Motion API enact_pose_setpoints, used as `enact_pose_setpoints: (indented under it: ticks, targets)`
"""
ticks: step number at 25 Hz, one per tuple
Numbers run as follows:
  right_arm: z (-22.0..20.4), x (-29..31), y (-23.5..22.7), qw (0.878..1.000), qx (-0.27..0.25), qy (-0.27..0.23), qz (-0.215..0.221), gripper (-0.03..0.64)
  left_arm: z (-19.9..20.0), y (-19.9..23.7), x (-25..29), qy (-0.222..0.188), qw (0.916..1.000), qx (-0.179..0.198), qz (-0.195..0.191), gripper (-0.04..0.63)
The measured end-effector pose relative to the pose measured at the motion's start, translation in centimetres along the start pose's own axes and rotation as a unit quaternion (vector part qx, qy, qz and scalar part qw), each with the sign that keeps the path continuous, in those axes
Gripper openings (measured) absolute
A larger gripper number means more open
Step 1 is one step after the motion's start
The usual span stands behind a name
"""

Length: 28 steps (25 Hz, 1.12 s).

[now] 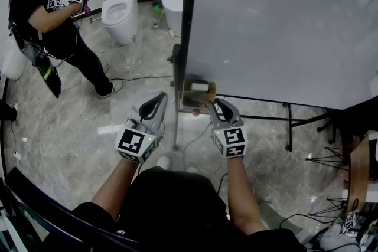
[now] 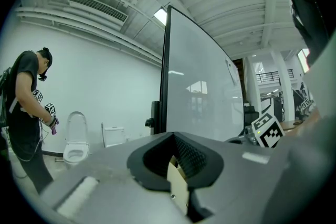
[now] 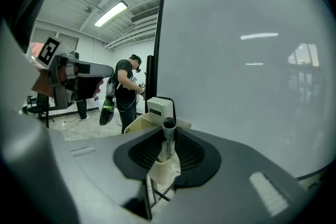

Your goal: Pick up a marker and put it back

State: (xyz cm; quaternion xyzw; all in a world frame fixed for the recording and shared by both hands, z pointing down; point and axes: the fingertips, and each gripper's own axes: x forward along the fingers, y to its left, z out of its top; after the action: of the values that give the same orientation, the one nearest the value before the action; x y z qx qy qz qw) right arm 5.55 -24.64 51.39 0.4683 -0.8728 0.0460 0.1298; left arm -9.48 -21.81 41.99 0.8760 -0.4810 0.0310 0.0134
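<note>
Black-capped and upright, the marker [image 3: 167,140] stands between the jaws of the right gripper [image 3: 167,153], whose ribbed pads pinch its barrel from both sides. This shows in the lower middle of the right gripper view. Just behind it in that view sits a cream box [image 3: 137,124] with an eraser [image 3: 159,107] on top, against the lower left edge of the whiteboard [image 3: 247,60].

In the head view both bare forearms reach up from the bottom of the frame. The left one slants up and to the right, and the right one runs nearly straight up. The right gripper [image 1: 212,103] points its tips at the box [image 1: 198,93], just below it in the frame, with the marker too small to make out there. The left gripper [image 1: 160,97] hangs to the left of the box over the marble floor [image 1: 71,127]. Its jaws are pressed together with nothing between them.

At the upper left of the head view another person [image 1: 44,18] stands beside a toilet [image 1: 118,3].
</note>
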Motion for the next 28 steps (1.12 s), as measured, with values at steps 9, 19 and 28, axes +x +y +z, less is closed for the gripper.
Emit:
enact_pose_setpoints:
  ticks: [9,19,28]
  targets:
    - [-1.3,-1.5,0.4,1.000,0.014,0.012,-0.004,0.112,0.1,-0.8,0.1,0.001,0.9999,0.006,-0.015,0.003]
    - [-0.8,-2.8,0.6,1.000,0.015,0.009,-0.013,0.135,0.8,-1.5,-0.2,-0.007,0.9996,0.008,-0.028,0.003]
    - [0.5,-4.7,1.8,0.999,0.025,-0.006,-0.021,0.135,1.7,-2.5,-0.6,-0.009,0.9990,-0.001,-0.043,0.003]
